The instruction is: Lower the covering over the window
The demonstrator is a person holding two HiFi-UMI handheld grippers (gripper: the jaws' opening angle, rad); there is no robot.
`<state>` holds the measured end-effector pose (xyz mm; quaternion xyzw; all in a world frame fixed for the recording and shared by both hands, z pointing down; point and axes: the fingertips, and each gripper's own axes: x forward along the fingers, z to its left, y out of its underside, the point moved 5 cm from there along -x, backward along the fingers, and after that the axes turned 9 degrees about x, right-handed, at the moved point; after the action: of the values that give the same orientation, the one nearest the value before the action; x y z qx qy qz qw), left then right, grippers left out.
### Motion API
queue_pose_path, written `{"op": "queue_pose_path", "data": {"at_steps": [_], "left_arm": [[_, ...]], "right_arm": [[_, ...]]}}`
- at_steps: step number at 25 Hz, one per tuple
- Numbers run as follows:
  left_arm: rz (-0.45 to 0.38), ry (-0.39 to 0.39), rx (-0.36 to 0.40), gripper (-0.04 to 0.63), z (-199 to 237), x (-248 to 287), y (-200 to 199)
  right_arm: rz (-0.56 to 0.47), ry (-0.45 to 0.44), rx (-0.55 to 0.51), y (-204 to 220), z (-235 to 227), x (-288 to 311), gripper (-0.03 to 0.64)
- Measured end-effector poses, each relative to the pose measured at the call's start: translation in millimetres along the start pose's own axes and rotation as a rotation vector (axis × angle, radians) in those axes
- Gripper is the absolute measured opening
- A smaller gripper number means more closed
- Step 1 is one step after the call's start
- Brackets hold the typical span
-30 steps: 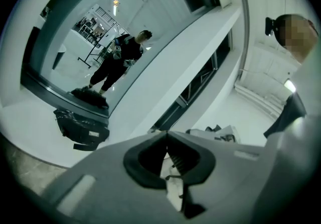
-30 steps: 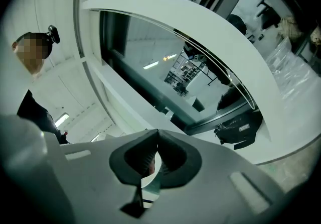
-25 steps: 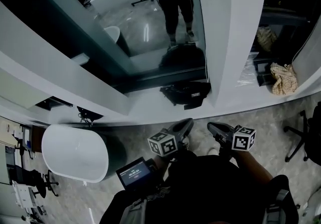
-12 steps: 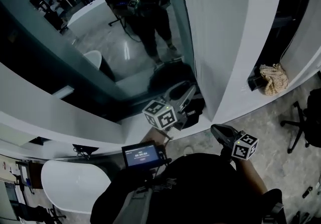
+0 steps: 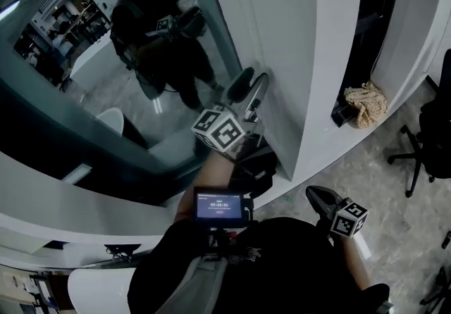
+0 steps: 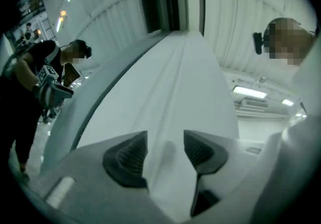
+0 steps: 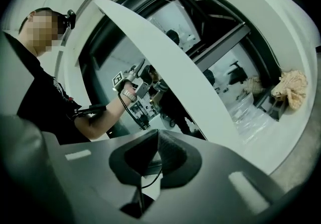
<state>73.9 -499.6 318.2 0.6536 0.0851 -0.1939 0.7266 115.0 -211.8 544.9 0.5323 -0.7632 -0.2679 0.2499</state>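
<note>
White pillar before our left gripper, jaws apart, empty; right gripper closed, empty; we find the screen text unreadable.

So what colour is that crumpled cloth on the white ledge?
Beige. The crumpled cloth shows best in the head view.

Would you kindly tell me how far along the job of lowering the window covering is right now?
Done: nothing visible; the window glass is bare and reflects the person. In hand: the left gripper is up at the white pillar beside the glass, jaws apart, gripping nothing; the right gripper hangs low, jaws together, empty. Left: grasping the control and bringing the covering down; neither shows here.
</note>
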Motion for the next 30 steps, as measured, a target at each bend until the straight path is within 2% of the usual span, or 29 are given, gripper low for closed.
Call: {"op": "queue_pose_path", "data": {"at_steps": [3, 6, 7, 9, 12, 16, 20, 22, 24, 25, 28, 30], "left_arm": [[-0.031, 0.063, -0.018, 0.222, -8.4, 17.7, -4.8], [-0.024, 0.101, -0.050, 0.217, -20.6, 24.3, -3.5], [-0.023, 0.111, -0.056, 0.175, -25.8, 24.4, -3.5], [-0.027, 0.120, -0.048, 0.015, -34.3, 22.7, -4.7], [-0.006, 0.118, 0.006, 0.009, -44.1, 17.8, -4.7], [0.079, 0.089, 0.148, 0.008, -53.8, 0.8, 10.8], [0.107, 0.012, 0.192, 0.006, -66.3, -28.9, 12.3], [0.198, -0.012, 0.261, 0.006, -72.0, -47.0, 39.3], [0.366, -0.029, 0.320, 0.005, -80.8, -70.7, 88.3], [0.465, -0.036, 0.326, 0.005, -87.5, -85.6, 117.7], [0.707, -0.055, 0.254, 0.003, -118.8, -137.9, 200.7], [0.789, -0.065, 0.171, 0.003, -147.0, -167.6, 237.5]], "right_arm": [[-0.028, 0.029, 0.013, -3.4, -5.6, -12.2, 0.008], [-0.041, 0.037, 0.026, -6.5, -12.5, -20.0, 0.008], [-0.039, 0.035, 0.028, -6.2, -14.6, -21.9, 0.008], [-0.026, 0.028, 0.029, -6.0, -17.7, -23.7, 0.008], [-0.003, 0.013, 0.035, -9.1, -20.5, -21.8, 0.008], [0.049, -0.030, 0.038, -12.3, -21.1, -13.6, 0.008], [0.123, -0.090, 0.035, -7.3, -23.8, -12.1, 0.008], [0.149, -0.125, 0.027, -5.7, -24.5, -10.4, 0.008], [0.173, -0.152, 0.016, -7.5, -21.2, -9.1, 0.008], [0.185, -0.166, 0.010, -8.4, -19.6, -9.0, 0.008], [0.222, -0.209, -0.010, -10.8, -15.5, -10.0, 0.008], [0.232, -0.244, -0.026, -17.7, -13.4, -10.5, 0.008]]}}
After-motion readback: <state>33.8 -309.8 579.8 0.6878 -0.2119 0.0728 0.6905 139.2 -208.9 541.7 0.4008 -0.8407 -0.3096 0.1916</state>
